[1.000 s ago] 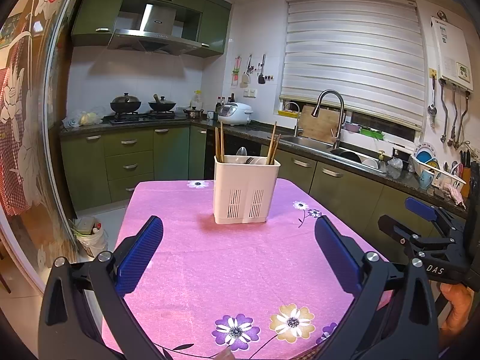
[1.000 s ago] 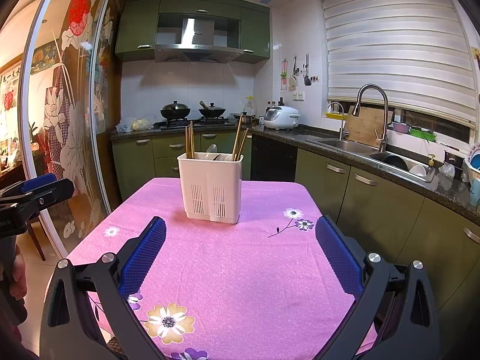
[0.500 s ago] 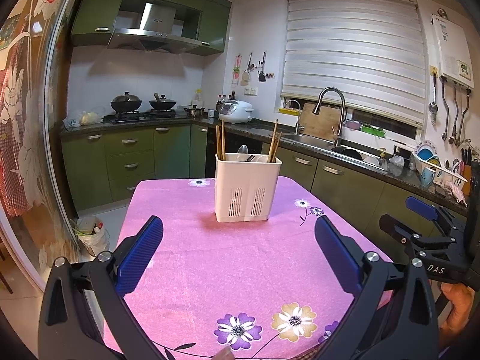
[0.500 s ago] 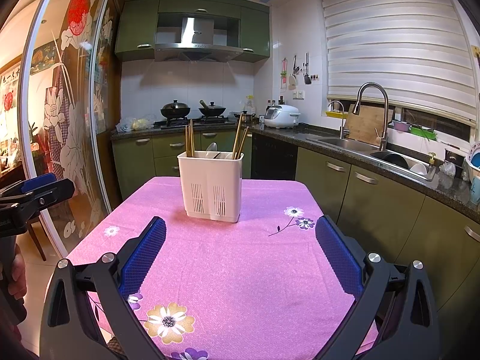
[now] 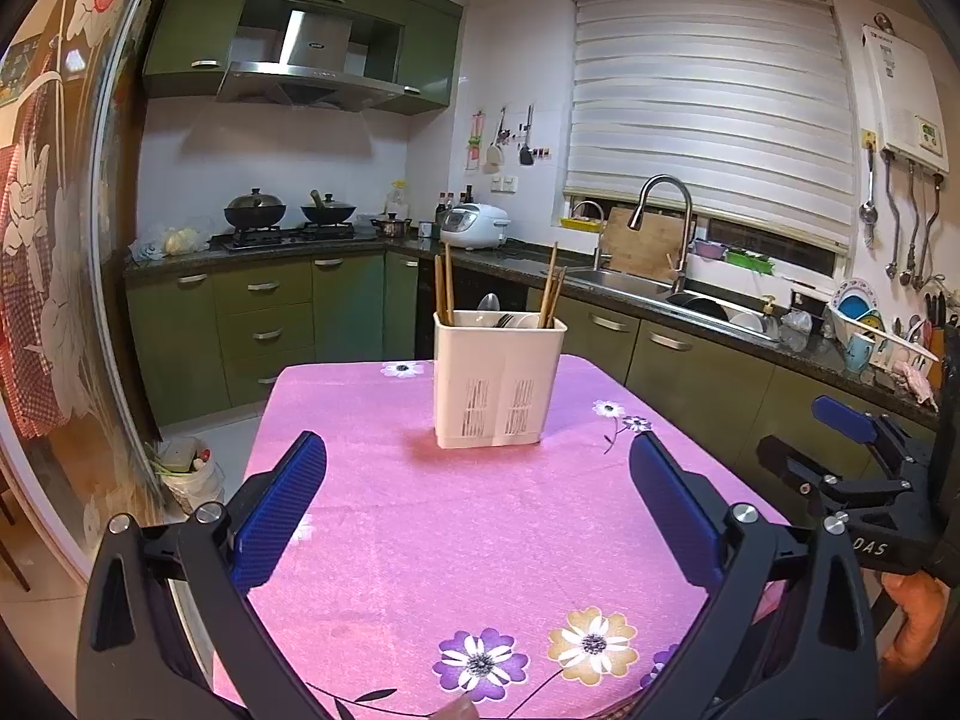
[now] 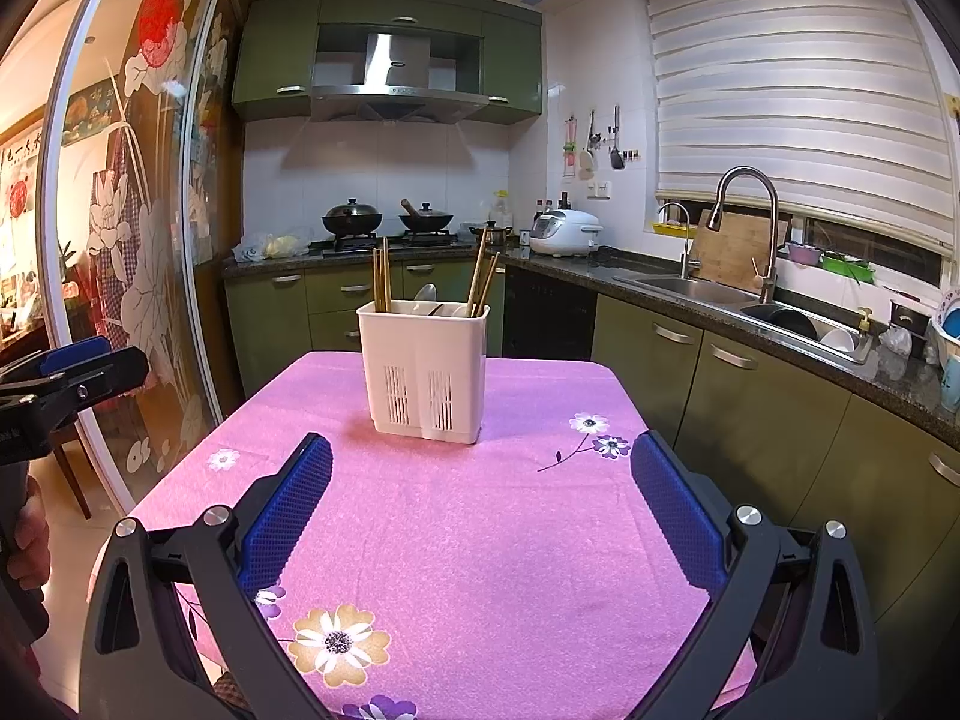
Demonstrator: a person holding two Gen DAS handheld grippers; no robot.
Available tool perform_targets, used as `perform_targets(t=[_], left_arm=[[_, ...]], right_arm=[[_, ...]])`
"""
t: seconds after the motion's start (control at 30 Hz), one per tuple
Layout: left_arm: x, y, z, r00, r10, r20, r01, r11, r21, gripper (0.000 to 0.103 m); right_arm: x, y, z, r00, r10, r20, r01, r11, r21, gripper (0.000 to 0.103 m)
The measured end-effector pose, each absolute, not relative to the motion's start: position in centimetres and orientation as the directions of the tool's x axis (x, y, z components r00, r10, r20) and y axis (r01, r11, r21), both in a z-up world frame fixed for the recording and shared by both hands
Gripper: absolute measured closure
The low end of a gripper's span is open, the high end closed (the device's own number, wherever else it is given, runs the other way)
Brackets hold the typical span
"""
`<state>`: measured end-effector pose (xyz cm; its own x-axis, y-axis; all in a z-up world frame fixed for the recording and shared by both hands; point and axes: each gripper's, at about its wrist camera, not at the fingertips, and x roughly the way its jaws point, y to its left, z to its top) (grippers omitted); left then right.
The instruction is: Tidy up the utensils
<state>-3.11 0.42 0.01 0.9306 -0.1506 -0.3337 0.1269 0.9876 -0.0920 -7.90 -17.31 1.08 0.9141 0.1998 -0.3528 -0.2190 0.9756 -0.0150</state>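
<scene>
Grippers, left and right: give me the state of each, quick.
Left gripper: open, holding nothing, above the pink tablecloth.
Right gripper: open, holding nothing, pointed at the white utensil holder.

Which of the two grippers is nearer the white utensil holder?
Neither clearly. The left gripper and the right gripper both hover open over the pink tablecloth, well short of the holder, which looks about equally far ahead in each wrist view.
</scene>
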Motion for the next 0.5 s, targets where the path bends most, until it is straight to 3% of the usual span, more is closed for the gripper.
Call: perform_targets(t=[0.5], left_arm=[[-2.84,0.46,-0.11,0.923,-0.143,-0.357,0.117,0.989,-0.093,0.007]], right_arm=[[-7.74,-17.21,0.8,0.912,0.202,-0.358,-0.221,0.975,-0.013,0.005]])
